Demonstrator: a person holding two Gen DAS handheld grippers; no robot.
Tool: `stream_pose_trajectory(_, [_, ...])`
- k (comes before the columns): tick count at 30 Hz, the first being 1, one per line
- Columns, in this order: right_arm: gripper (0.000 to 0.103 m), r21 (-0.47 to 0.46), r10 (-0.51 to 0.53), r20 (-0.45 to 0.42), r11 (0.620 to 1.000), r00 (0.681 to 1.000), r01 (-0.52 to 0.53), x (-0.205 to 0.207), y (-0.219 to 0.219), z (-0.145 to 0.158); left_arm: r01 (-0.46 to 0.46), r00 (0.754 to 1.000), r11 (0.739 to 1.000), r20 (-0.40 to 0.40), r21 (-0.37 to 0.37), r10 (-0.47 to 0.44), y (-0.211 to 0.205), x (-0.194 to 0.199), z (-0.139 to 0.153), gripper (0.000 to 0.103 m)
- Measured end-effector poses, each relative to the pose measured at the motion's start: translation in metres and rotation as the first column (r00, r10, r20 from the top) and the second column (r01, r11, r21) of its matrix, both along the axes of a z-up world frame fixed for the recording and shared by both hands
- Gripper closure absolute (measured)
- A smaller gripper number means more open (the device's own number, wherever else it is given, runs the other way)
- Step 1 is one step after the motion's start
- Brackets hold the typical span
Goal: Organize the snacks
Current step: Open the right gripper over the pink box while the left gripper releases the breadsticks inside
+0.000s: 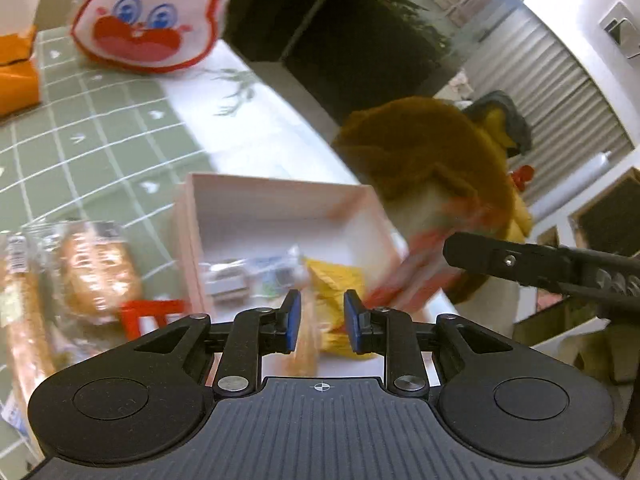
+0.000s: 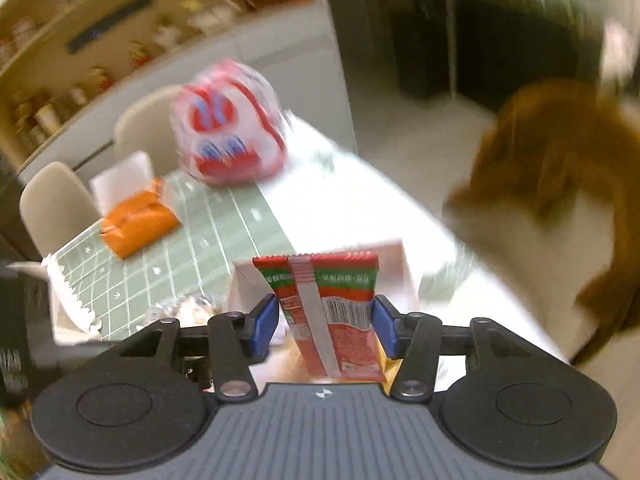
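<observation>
Green-gridded desk (image 1: 100,128) is carrying the white box (image 1: 280,216), above which the right gripper (image 2: 325,322), jaws clamped on the flanks of a light, crushable red snack packet (image 2: 332,312), is hovering while the left gripper (image 1: 320,316) jaws are standing apart, empty.

The left gripper (image 1: 319,317) hangs above the table with its blue pads apart and nothing pressed between them. Just ahead of it sits a pale box (image 1: 224,200) holding a yellow packet (image 1: 334,280) and a blurred clear wrapper. Left of the gripper lie wrapped breads (image 1: 96,272). To its right, the right gripper (image 1: 520,264) carries a red packet (image 1: 416,280).
</observation>
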State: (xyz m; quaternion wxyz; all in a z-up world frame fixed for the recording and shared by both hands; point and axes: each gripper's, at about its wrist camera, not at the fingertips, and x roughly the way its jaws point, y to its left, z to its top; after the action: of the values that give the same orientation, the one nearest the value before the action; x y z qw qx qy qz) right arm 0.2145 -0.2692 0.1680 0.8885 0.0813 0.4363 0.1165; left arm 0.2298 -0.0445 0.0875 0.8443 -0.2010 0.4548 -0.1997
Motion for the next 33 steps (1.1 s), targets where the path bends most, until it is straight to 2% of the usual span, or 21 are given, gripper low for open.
stream_pose_trajectory(3, [0.052,0.041,-0.039,-0.031,0.998,0.999,0.041,0.001,-0.010,-0.021,-0.051,0.999,0.998,-0.005,-0.027,0.051,0.025,-0.003,0.002,0.076])
stream_pose_trajectory(7, [0.052,0.007,-0.038,-0.040,0.999,0.998,0.039,-0.010,-0.008,-0.035,-0.175,0.984,0.982,0.051,0.064,0.172,0.062,-0.031,0.016,0.076])
stream_pose_trajectory(12, [0.050,0.009,0.028,-0.023,1.000,0.999,-0.028,-0.051,0.004,-0.045,-0.301,0.953,0.943,0.036,0.139,0.299,0.100,-0.070,0.002,0.076])
stream_pose_trajectory(16, [0.050,0.031,0.126,-0.104,0.992,0.987,-0.124,-0.080,0.031,-0.076,-0.330,0.943,0.926,0.018,0.185,0.333,0.117,-0.089,-0.018,0.075])
stream_pose_trajectory(19, [0.050,0.051,0.184,-0.151,0.983,0.971,-0.178,-0.085,0.061,-0.097,-0.360,0.932,0.920,0.023,0.155,0.361,0.131,-0.103,-0.026,0.075])
stream_pose_trajectory(22, [0.050,0.055,0.219,-0.132,0.975,0.967,-0.214,-0.080,0.093,-0.105,-0.393,0.919,0.909,0.017,0.138,0.395,0.142,-0.115,-0.027,0.075])
stream_pose_trajectory(26, [0.045,0.054,0.263,-0.120,0.965,0.957,-0.258,-0.067,0.131,-0.108,-0.396,0.917,0.911,0.000,0.114,0.398,0.152,-0.123,-0.027,0.075])
stream_pose_trajectory(33, [0.033,-0.046,0.327,-0.088,0.942,0.941,-0.332,-0.056,0.182,-0.118,-0.384,0.921,0.917,-0.020,0.107,0.388,0.159,-0.137,-0.030,0.075])
